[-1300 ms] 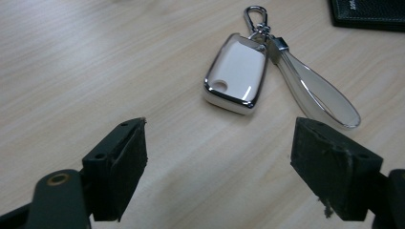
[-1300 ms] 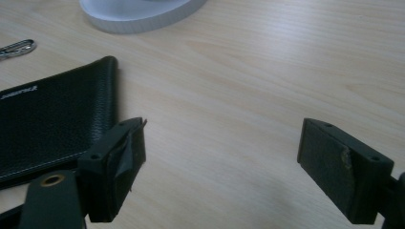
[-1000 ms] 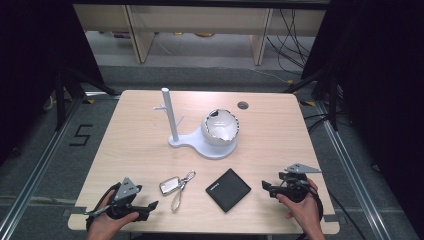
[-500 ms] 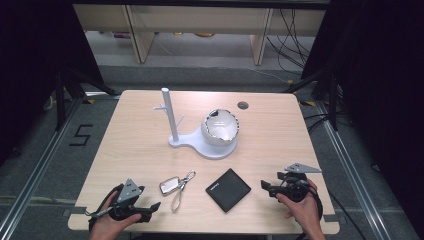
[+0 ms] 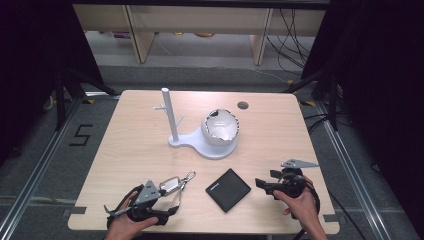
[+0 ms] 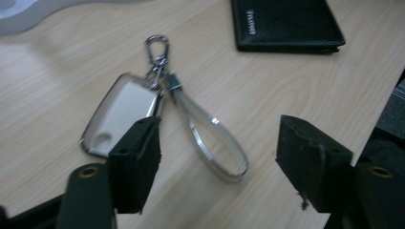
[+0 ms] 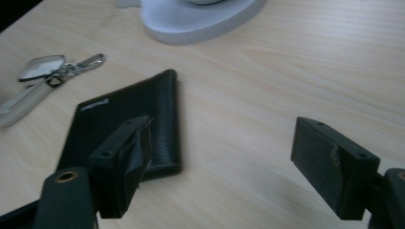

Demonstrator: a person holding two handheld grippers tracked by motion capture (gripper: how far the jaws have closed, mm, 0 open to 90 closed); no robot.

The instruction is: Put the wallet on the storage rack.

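A key set, a silver fob [image 6: 122,112] with a carabiner [image 6: 156,45] and a clear strap loop [image 6: 215,143], lies on the wooden table [image 5: 135,145] near its front edge. My left gripper [image 5: 167,207] sits right by the keys [image 5: 172,185]. Its jaws have just been closing and still stand open; the strap loop lies between them and the fob is at the left jaw, with no pad pressing. A black wallet [image 5: 228,189] lies flat to the right. My right gripper [image 5: 262,182] is open, its jaws having just closed a little over bare table, the wallet [image 7: 129,124] beside its left jaw.
A white stand [image 5: 200,145] with an upright pegged post [image 5: 167,115] and a white cracked-egg bowl [image 5: 220,127] stands mid-table. A dark round hole [image 5: 243,105] marks the far side. Shelving and cables lie beyond the table.
My left gripper has slid right up to the keys, and its jaws have narrowed around the strap. The right hand has stayed in place.
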